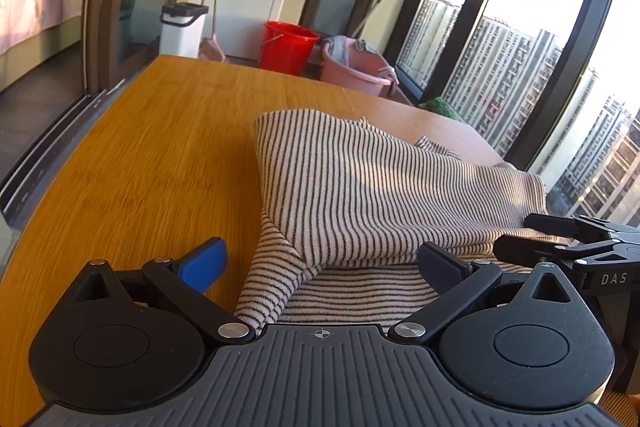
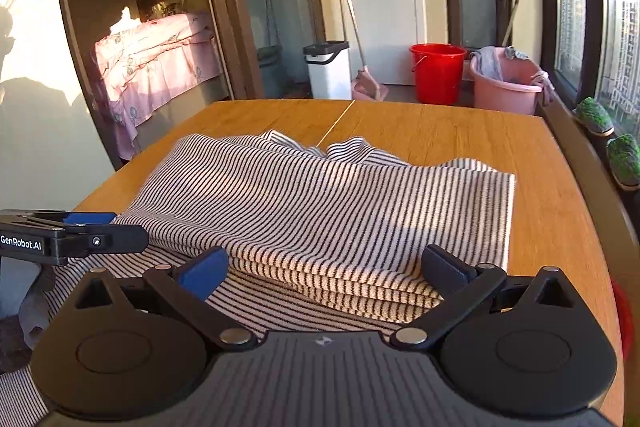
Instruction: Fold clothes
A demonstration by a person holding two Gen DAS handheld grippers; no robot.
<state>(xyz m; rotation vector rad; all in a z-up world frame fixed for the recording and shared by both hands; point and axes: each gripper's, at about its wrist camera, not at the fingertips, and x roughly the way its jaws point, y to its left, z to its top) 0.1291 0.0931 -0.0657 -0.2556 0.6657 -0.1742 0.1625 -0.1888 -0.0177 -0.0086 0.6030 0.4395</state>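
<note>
My left hand-held gripper point(image 1: 322, 261) has its fingers spread wide, holding nothing, low over the near left corner of the striped garment point(image 1: 360, 187). My right hand-held gripper point(image 2: 326, 267) is equally wide and empty, its fingers either side of the stacked folded edge at my 12 o'clock. The garment lies on the wooden surface point(image 1: 160, 147), folded into several layers, with a single layer spread beneath towards me. In the right wrist view the left hand-held gripper shows at 9 o'clock, at the cloth's left edge; in the left wrist view the right one shows at 3 o'clock. Beyond the surface, at 12 to 1 o'clock, stand a red bucket point(image 2: 438, 73), a pink basin point(image 2: 506, 83) and a white bin point(image 2: 328, 69).
</note>
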